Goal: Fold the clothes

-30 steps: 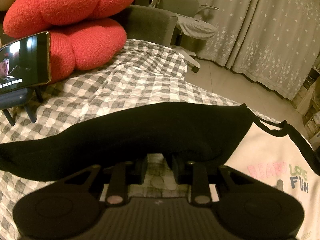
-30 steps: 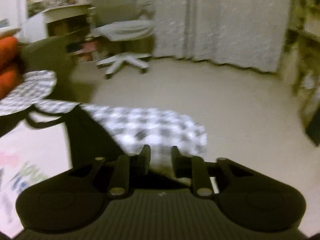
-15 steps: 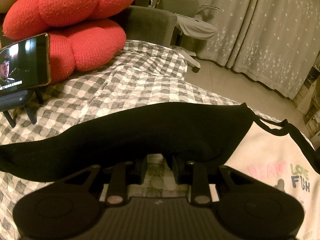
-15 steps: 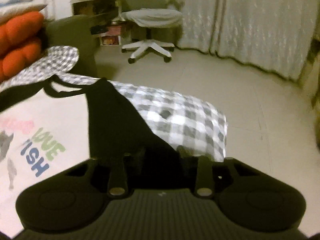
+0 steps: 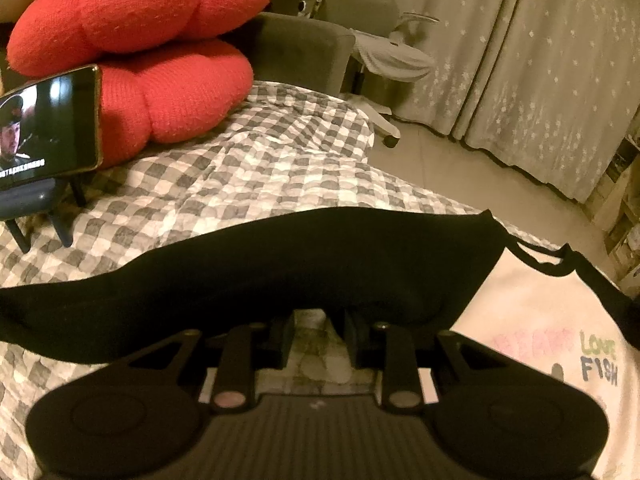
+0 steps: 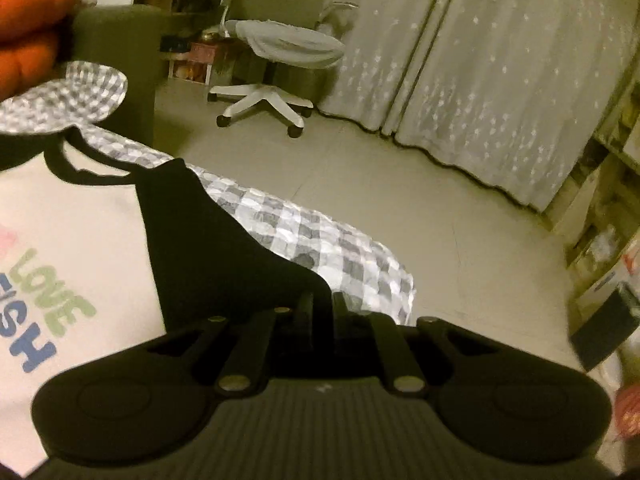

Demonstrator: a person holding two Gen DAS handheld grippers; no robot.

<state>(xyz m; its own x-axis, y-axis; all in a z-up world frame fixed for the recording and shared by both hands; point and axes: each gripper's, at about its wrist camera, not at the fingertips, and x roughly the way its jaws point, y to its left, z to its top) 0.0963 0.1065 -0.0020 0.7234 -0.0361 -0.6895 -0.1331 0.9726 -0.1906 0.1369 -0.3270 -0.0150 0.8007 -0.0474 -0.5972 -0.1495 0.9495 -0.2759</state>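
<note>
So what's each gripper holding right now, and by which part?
Right gripper is closing on the shirt's right black sleeve, at its edge. Left gripper: cannot tell.

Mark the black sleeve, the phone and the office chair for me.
Black sleeve [image 6: 208,256], right wrist view, middle of the cloth.
Phone [image 5: 48,120], left wrist view, its screen.
Office chair [image 6: 288,44], right wrist view, its seat.

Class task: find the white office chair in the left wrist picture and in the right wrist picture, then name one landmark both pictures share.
Left wrist view: the office chair is at the upper middle, behind the bed and left of the curtain.
Right wrist view: the office chair is at the upper middle, standing clear on the floor.
Shared landmark: the starred curtain just right of the chair.
</note>
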